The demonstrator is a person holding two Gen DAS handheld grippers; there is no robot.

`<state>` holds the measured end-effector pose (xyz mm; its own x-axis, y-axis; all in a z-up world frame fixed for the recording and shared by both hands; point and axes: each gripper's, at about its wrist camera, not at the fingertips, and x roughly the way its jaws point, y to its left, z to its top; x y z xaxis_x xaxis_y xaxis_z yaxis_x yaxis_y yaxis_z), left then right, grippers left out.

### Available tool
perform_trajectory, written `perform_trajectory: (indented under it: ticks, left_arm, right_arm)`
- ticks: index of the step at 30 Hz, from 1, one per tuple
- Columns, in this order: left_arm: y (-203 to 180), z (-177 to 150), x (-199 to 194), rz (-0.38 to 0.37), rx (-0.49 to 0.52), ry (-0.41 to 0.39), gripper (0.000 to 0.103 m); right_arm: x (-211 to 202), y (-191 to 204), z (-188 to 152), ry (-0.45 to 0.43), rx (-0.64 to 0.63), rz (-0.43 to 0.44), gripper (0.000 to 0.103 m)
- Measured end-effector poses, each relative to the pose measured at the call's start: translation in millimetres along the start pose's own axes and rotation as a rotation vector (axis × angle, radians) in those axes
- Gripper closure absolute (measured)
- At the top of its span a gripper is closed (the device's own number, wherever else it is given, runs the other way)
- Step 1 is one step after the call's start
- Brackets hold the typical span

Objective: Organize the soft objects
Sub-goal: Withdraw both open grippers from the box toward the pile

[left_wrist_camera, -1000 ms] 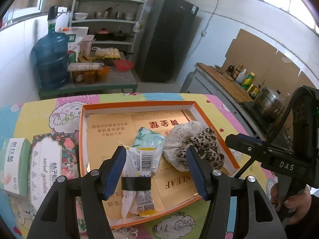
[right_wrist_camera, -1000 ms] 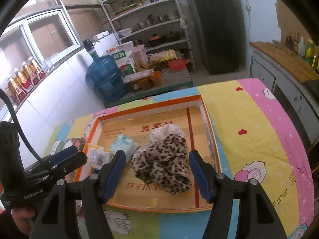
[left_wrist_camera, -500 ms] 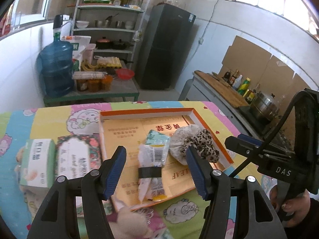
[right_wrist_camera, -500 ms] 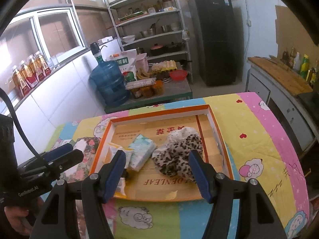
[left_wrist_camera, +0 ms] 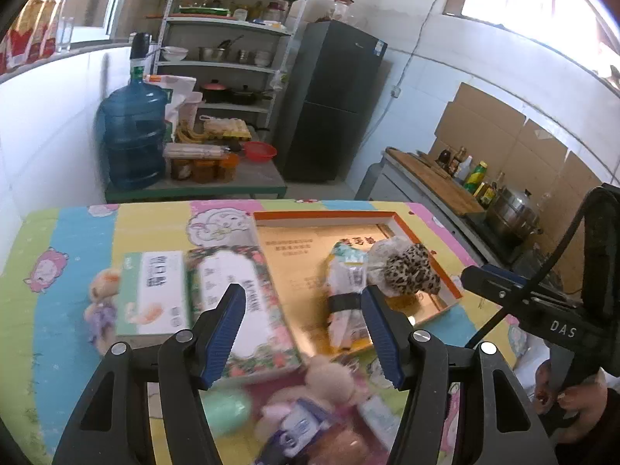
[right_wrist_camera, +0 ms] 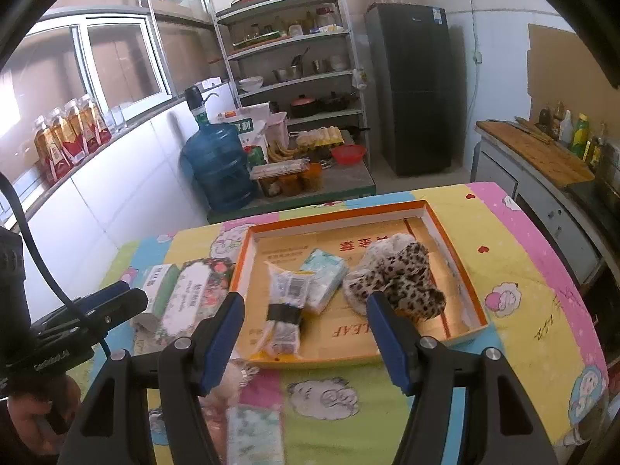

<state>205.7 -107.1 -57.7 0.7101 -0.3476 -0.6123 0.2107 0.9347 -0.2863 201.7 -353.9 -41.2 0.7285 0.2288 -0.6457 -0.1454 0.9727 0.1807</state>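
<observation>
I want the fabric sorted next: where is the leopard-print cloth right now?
The leopard-print cloth lies inside the orange-rimmed tray, at its right end in the right wrist view, beside the teal tissue pack.

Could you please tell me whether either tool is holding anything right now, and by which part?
Nothing is held. The left tool and right tool both stand open and empty above the table.
</observation>
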Motion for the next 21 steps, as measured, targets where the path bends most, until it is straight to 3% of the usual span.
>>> perform_trajectory:
  ticks: [15,21]
  left_arm:
    - [45.7,-22.7,-47.4,-0.012,0.012,-0.025,0.039]
    - [45.9,-40.1,-48.1,-0.096,0.057,0.002,0.039]
  right_arm:
    - [-23.8,51.2,-25.1,-0.014,-0.024,-0.002,0.038]
    - [-20.6,63.0,-42.3,0.024,-0.033,0.009,0.037]
